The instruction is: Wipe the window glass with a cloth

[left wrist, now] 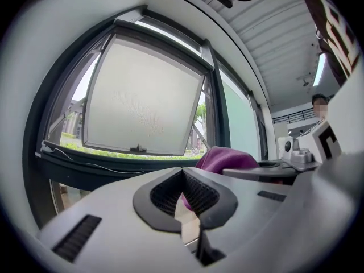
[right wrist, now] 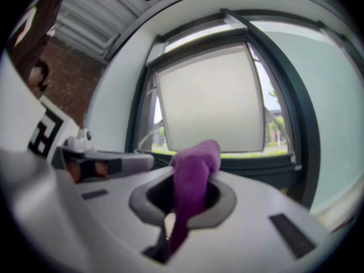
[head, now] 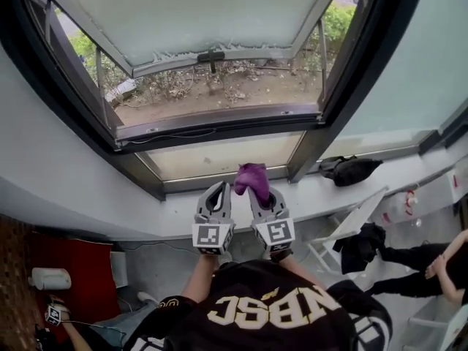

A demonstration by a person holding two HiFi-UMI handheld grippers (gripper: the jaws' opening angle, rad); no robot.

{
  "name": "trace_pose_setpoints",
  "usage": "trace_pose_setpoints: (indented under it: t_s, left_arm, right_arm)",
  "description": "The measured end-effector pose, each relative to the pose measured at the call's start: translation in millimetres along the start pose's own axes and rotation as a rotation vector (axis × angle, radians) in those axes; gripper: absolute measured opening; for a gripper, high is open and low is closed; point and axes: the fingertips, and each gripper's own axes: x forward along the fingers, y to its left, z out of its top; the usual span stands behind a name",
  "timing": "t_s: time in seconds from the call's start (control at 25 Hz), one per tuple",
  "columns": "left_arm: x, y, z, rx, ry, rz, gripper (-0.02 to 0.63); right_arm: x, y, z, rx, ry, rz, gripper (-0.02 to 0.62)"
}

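Note:
A purple cloth (head: 251, 178) is bunched between the jaws of my right gripper (head: 263, 196), which is shut on it; in the right gripper view the cloth (right wrist: 192, 181) hangs down through the jaws. My left gripper (head: 214, 198) is just left of it, shut with nothing held. In the left gripper view the cloth (left wrist: 226, 160) shows to the right, beyond my closed jaws. The window's frosted glass pane (head: 197, 9) is swung open outward above both grippers; a lower fixed pane (head: 219, 156) lies just beyond them. Both grippers are short of the glass.
A dark window frame (head: 219, 119) with a handle (head: 210, 55) runs across. A grey sill (head: 380, 178) carries a black bag (head: 351, 169). A white folding chair (head: 351, 229) and another person (head: 431, 265) are at the right. Red floor and a white object (head: 50, 278) lie lower left.

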Motion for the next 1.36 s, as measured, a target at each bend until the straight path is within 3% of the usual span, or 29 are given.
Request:
trace_pose_setpoints:
  t_s: [0.08, 0.4, 0.68, 1.04, 1.36]
  left_arm:
    - [7, -1, 3, -0.007, -0.004, 0.006, 0.018]
    - [25, -52, 7, -0.005, -0.005, -0.058, 0.018]
    - [27, -37, 10, 0.018, -0.019, -0.027, 0.018]
    - [34, -52, 3, 0.022, 0.012, -0.030, 0.018]
    - [36, -58, 26, 0.005, -0.032, 0.001, 0.018]
  right_arm:
    - [1, -7, 8, -0.047, -0.006, 0.015, 0.037]
    - [-4, -41, 34, 0.031, -0.076, 0.010, 0.037]
    - [-4, -54, 25, 0.064, -0.075, -0.002, 0.037]
    - [-13, -71, 20, 0.064, -0.058, -0.032, 0.037]
    - [-24, -89, 15, 0.075, -0.056, -0.057, 0.037]
